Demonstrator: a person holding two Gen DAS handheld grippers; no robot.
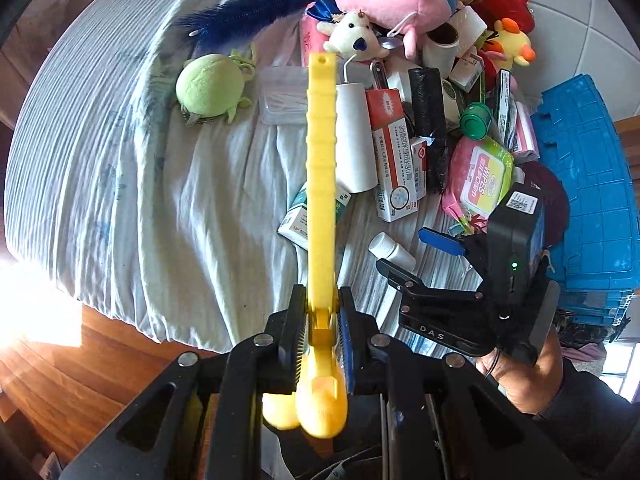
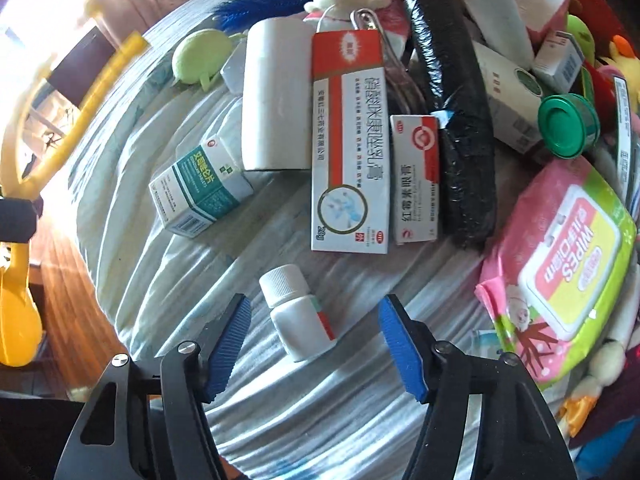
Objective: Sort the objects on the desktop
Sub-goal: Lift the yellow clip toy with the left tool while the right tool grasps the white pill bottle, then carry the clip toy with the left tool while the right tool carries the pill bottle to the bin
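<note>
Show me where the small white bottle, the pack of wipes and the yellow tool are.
small white bottle point(image 2: 298, 322): right wrist view, its body.
pack of wipes point(image 2: 568, 264): right wrist view, its lid label.
yellow tool point(image 1: 320, 160): left wrist view, its long handle.

A bed point(image 2: 280, 420) under a wrinkled pale sheet carries a white pill bottle point(image 2: 296, 316), medicine boxes point(image 2: 348, 140) and plush toys point(image 1: 210, 84).

Left black two-finger gripper point(image 1: 320, 332) points steeply down, blue-padded fingers point(image 1: 344, 344) clamped tight. Right black gripper point(image 2: 314, 340) angles down too, fingers point(image 2: 228, 340) spread apart, a bare hand point(image 1: 516, 376) gripping its handle.
</note>
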